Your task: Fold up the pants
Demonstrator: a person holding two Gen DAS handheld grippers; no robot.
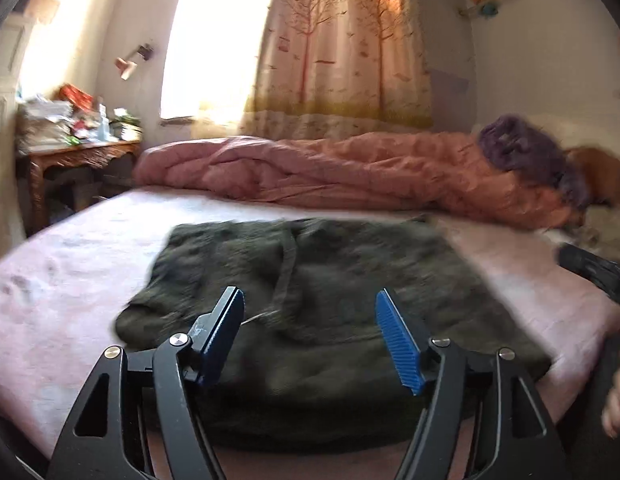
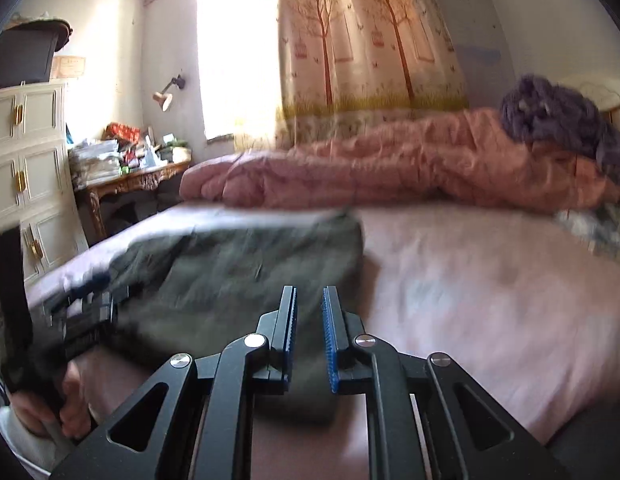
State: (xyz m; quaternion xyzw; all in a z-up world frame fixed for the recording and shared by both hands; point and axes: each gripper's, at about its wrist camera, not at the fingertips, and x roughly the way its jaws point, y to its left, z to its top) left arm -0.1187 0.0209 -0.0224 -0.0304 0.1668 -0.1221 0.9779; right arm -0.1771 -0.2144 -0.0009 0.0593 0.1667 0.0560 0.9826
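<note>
Dark olive-green pants [image 1: 318, 304] lie folded in a thick wad on the pink bed sheet [image 1: 70, 272], a drawstring running down their middle. My left gripper [image 1: 310, 320] is open, its blue pads spread wide just above the near part of the pants, holding nothing. In the right wrist view the pants [image 2: 238, 272] lie left of centre. My right gripper [image 2: 310, 320] has its jaws a narrow gap apart over the pants' right edge, with nothing clamped. The left gripper [image 2: 86, 312] shows blurred at the left edge there.
A rumpled pink quilt [image 1: 350, 172] with a purple garment [image 1: 522, 152] lies along the far side of the bed. A cluttered wooden desk [image 1: 78, 152] and a white cabinet [image 2: 26, 160] stand at the left. A curtained window is behind.
</note>
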